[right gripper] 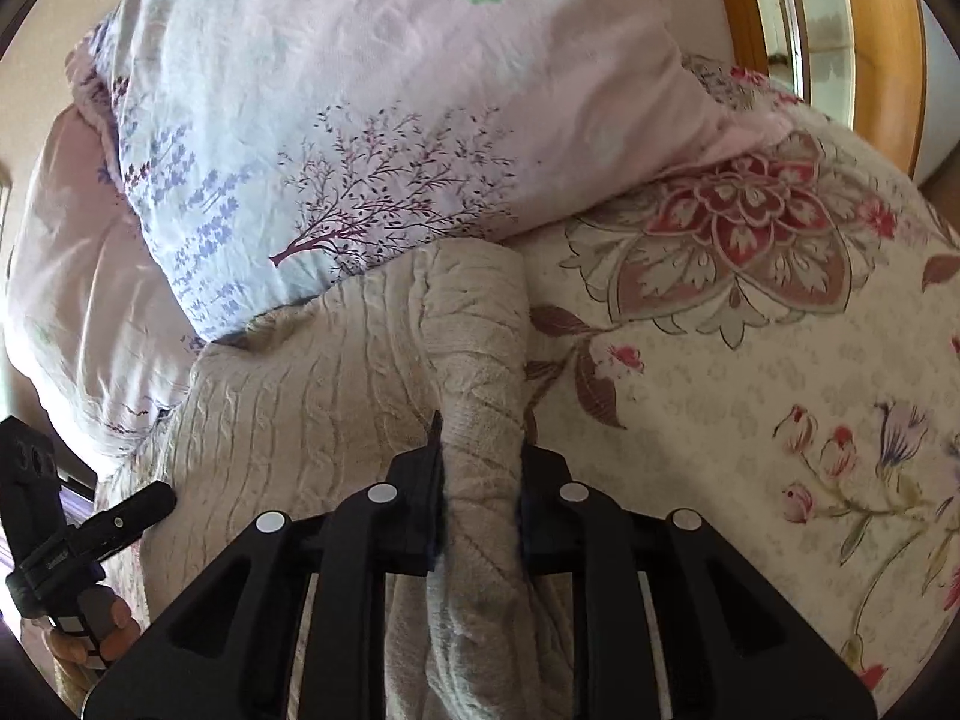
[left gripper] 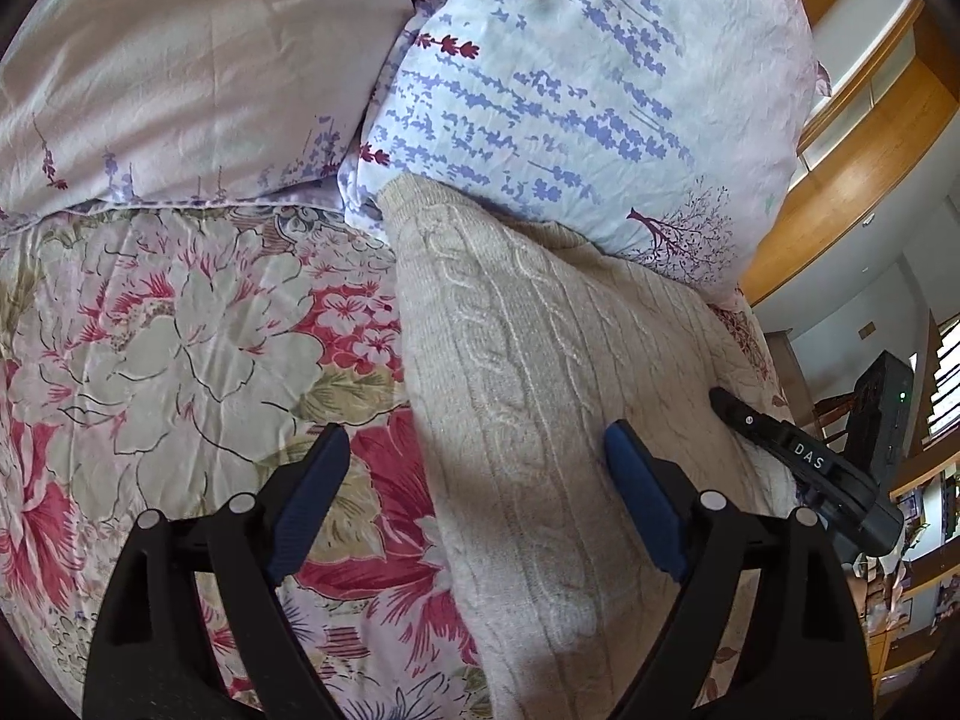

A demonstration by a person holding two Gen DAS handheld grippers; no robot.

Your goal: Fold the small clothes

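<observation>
Left wrist view shows the left gripper (left gripper: 477, 501) spread wide and empty over a beige cable-knit sweater (left gripper: 528, 396) lying on the floral bedspread (left gripper: 180, 324) below the pillow (left gripper: 576, 90), while the right gripper (right gripper: 480, 498) pinches its bunched sleeve (right gripper: 480, 396), probably for folding inward.

Showing cream cable-knit sweater (left gripper: 528, 372), pink-red floral quilted bedspread (left gripper: 180, 324), pale lavender-sprigged pillow (left gripper: 570, 90), blue-padded black gripper (left gripper: 474, 492).
</observation>
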